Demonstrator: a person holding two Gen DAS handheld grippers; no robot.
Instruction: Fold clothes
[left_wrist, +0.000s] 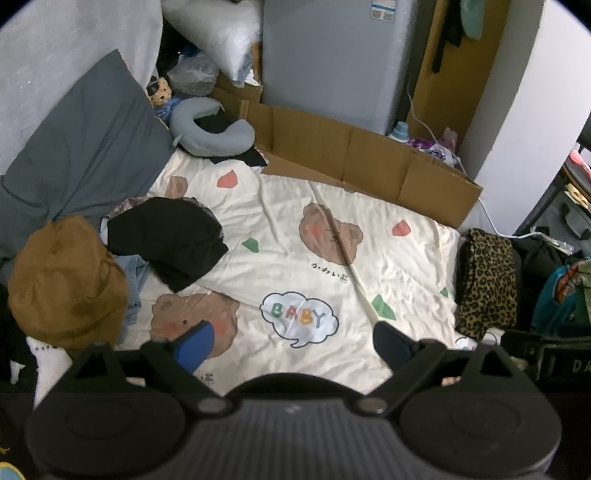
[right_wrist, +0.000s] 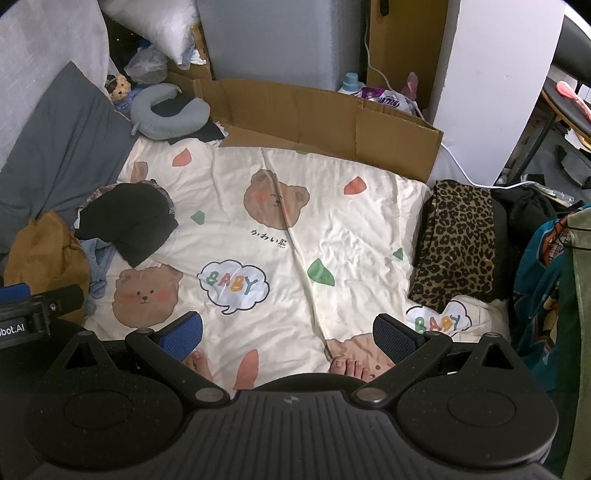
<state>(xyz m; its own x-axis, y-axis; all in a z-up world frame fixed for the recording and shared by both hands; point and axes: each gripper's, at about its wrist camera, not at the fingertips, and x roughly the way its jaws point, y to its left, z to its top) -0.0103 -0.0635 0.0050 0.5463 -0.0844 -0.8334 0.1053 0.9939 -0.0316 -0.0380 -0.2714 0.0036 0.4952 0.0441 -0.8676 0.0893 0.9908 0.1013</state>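
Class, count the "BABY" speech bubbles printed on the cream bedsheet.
2. One BABY bubble lies mid-sheet beside a bear face; a second bubble sits at the near right, below the leopard-print garment. Clothes may hide more.

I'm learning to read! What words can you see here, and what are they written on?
"BABY": in a cloud bubble on the cream bear blanket, and again in a second bubble near the leopard-print cloth.
"かわい熊": black writing under a bear face.
"bot.AI": on the left gripper, the start cut off.
Package print: too blurred.
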